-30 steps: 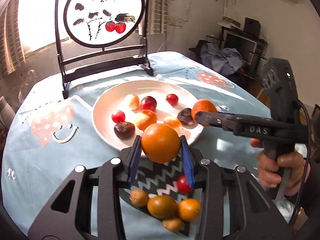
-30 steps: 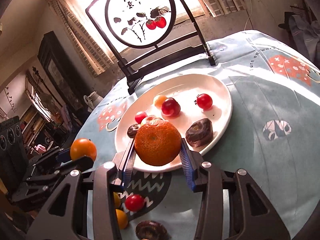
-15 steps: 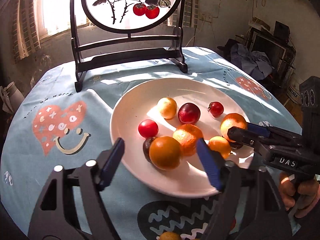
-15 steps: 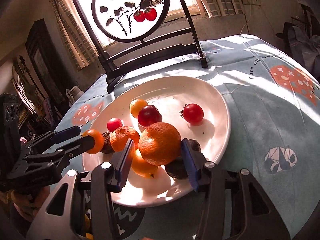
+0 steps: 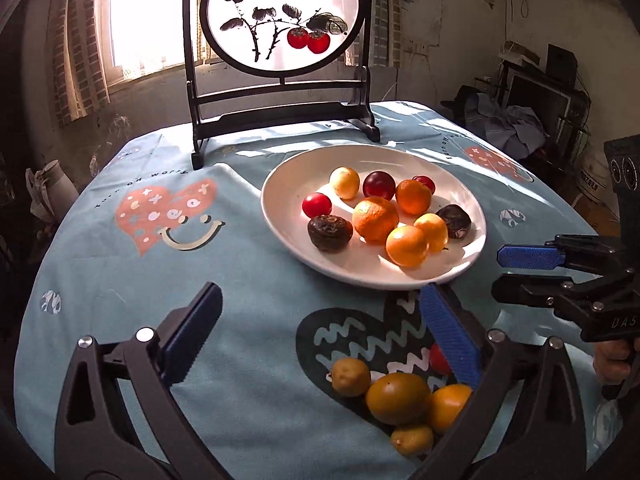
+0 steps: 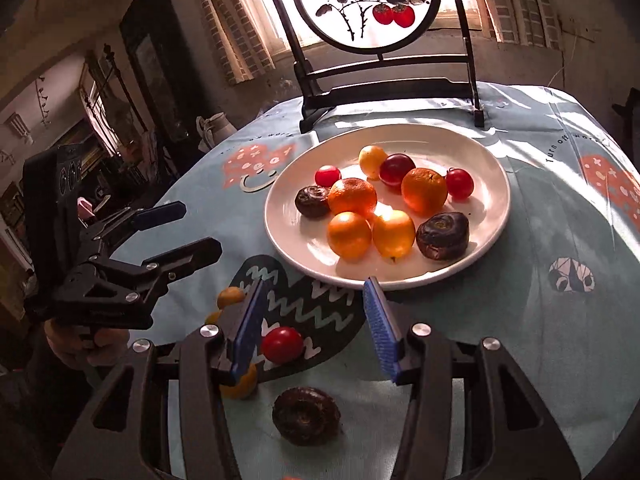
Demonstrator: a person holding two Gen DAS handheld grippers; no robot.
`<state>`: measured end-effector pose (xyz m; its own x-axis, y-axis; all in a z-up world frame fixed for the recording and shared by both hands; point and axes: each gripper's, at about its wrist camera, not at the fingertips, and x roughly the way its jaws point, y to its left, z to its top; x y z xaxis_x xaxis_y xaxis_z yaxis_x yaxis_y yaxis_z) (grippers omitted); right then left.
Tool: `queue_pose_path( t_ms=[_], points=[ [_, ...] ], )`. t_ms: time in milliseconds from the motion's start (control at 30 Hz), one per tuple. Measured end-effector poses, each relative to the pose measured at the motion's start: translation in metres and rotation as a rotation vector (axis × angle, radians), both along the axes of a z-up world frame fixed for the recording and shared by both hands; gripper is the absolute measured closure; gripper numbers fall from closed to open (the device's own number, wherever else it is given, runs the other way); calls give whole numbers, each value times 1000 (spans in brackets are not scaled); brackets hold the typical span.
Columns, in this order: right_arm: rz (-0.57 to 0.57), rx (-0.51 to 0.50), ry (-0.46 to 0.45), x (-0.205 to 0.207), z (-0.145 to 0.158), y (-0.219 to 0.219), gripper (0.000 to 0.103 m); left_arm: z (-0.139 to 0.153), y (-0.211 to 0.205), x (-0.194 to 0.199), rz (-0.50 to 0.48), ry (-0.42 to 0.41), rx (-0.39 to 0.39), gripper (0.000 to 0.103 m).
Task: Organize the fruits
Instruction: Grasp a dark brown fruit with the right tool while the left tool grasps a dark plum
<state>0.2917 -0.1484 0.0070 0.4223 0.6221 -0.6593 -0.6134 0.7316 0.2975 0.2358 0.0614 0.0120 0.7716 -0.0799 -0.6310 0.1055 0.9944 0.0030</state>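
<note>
Both black grippers with blue ribbed pads, left (image 5: 316, 344) and right (image 6: 316, 328), hang spread wide and hold nothing, low in their frames.

Just beyond them, right of centre, the white round ceramic plate (image 5: 288, 232) carries nine fruits, bunched and touching: oranges, red cherry tomatoes, a pale yellow fruit, a dark red plum and two dark brown wrinkled fruits. By my judgement the sorting is over half done. Left on the light blue patterned tablecloth (image 5: 120, 280) near the lower edge are the loose yellow-orange fruits (image 5: 398, 398), a lone red cherry tomato (image 6: 282, 344) and a dark brown wrinkled fruit (image 6: 306, 414). All are roundish, so none has a clear long axis or heading.
</note>
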Motion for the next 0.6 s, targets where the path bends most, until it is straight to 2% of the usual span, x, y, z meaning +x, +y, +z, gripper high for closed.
queue_pose_path(
  t_ms=[100, 200, 333, 467, 600],
  points=[
    [20, -111, -65, -18, -3, 7, 52, -6, -6, -17, 3, -2, 73, 2],
    [77, -155, -73, -31, -8, 12, 52, -3, -8, -32, 0, -39, 118, 2],
    [131, -224, -63, -41, -17, 16, 52, 3, -5, -43, 0, -63, 104, 2],
    [169, -264, -30, -48, -29, 19, 52, 3, 1, -42, 11, -49, 64, 2],
    [170, -336, -64, -55, -35, 23, 52, 3, 5, -41, 34, -45, 62, 2]
  ],
)
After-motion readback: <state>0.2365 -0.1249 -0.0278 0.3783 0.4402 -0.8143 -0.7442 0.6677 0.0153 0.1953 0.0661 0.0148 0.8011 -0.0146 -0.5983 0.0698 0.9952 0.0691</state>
